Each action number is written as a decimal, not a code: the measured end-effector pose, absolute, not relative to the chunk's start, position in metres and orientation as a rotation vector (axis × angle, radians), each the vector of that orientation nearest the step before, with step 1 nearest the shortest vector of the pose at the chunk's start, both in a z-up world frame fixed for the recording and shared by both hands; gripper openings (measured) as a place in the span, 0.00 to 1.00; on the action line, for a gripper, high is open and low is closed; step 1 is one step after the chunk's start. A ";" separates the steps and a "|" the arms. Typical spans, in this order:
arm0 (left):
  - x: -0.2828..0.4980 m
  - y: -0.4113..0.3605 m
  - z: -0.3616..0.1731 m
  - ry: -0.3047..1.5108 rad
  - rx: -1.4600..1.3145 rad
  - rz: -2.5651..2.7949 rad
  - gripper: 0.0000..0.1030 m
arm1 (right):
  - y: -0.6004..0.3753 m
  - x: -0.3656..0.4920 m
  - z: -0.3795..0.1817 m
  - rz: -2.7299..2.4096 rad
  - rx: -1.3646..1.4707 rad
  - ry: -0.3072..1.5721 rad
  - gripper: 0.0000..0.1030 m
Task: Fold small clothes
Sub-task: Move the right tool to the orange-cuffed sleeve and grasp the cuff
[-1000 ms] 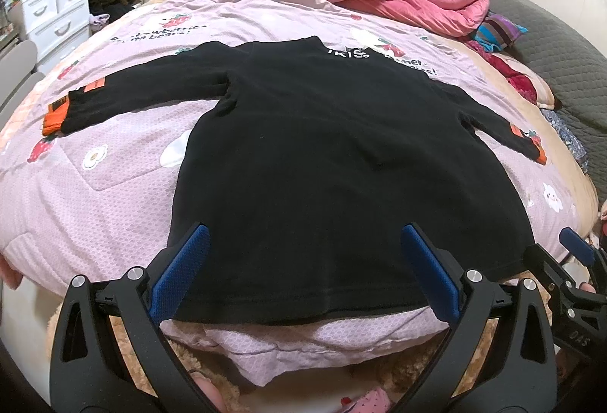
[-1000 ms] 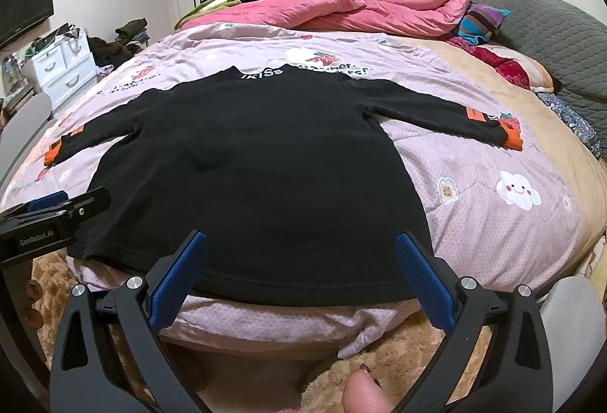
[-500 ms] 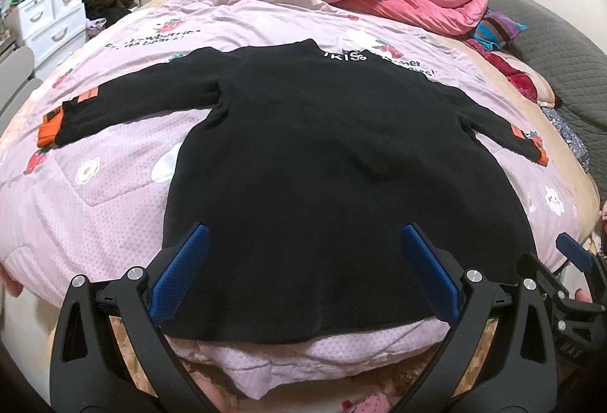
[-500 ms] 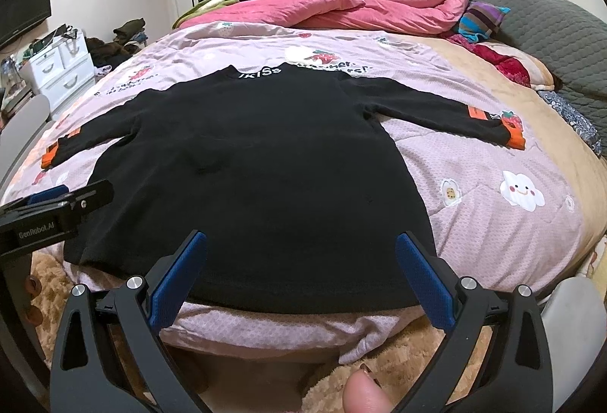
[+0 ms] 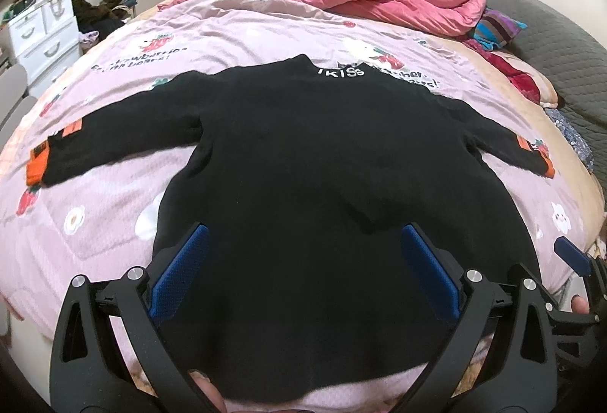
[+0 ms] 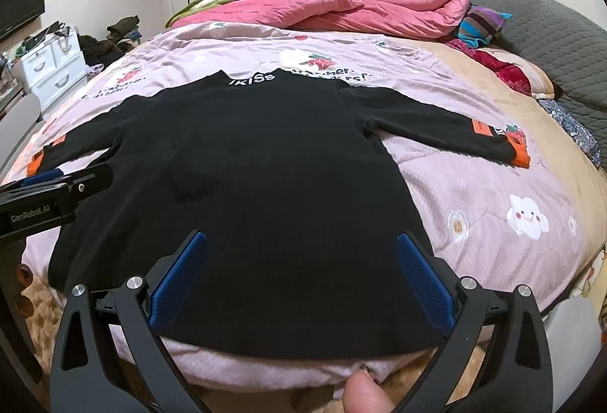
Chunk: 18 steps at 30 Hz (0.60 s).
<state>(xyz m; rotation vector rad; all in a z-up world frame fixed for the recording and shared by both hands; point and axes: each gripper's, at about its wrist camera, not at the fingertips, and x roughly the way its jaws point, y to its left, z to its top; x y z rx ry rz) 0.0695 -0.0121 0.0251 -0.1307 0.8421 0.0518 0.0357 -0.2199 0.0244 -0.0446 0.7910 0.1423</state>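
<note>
Sweater (image 5: 322, 185) first, since it's the whole job: black, long-sleeved, laid out flat on the bed (image 6: 493, 193) with both sleeves spread wide and the hem at the near edge, collar pointing away toward the pink comforter (image 6: 360, 7). It covers a good chunk of the pink strawberry-print quilt (image 5: 114, 204) underneath. Nothing is folded yet, so this looks like the very start.

Handling-wise it's probably easy going: looks like a soft, thick, fuzzy knit, light, floppy, not slippery against that textured quilt. It'll likely drape and sag rather than hold a crease, so a pinch on just one layer could drag the rest along. Best bets for grabbing seem to be the two hem corners, or a sleeve by its orange cuff (image 6: 521, 155), then swing it across the body.

Left hand-held gripper (image 5: 303, 269) hangs over the hem, jaws spread wide, nothing between them. Right hand-held gripper (image 6: 301, 274) is the same deal, wide and empty, over the hem on its own side. Neither can be seen touching the fabric.

Smallest bit: a fingertip (image 6: 364, 394) of the person pokes into the bottom of the right wrist view.
</note>
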 end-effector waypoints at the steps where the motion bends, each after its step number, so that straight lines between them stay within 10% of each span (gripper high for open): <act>1: 0.074 -0.012 0.025 0.842 -0.130 0.052 0.92 | -0.220 0.040 0.024 0.141 -0.043 0.791 0.96; 18: 0.140 -0.013 0.014 0.892 -0.125 0.068 0.92 | -0.228 0.123 0.026 0.084 -0.011 0.802 0.96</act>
